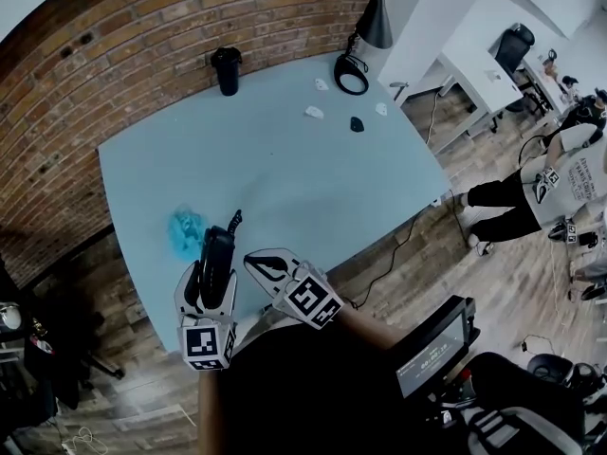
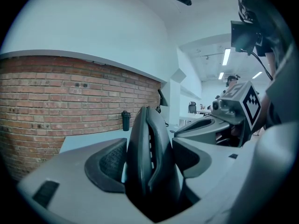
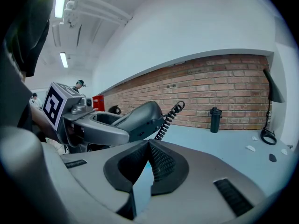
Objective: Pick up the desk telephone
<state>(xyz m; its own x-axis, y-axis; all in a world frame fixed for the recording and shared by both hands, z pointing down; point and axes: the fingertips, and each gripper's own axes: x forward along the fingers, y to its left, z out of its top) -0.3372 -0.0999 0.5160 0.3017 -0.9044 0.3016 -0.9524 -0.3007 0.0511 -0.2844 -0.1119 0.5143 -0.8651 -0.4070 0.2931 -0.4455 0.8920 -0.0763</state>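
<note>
My left claw (image 1: pixel 210 282) is clamped on the phone (image 2: pixel 150 155), one pad on each flank and the dark body standing on edge between them. From above, the phone (image 1: pixel 218 250) hangs at the near edge of the table (image 1: pixel 285 169), just beside a blue wad (image 1: pixel 187 231). Its coiled cord (image 3: pixel 169 117) curls off the far end. My right claw (image 1: pixel 270 265) sits just to the right of it, jaws together, pads meeting with nothing between them. At the far side, a black bottle (image 1: pixel 227 71) stands by the brick wall (image 1: pixel 142 36), and a lamp (image 1: pixel 365 36) stands at the far right corner.
</note>
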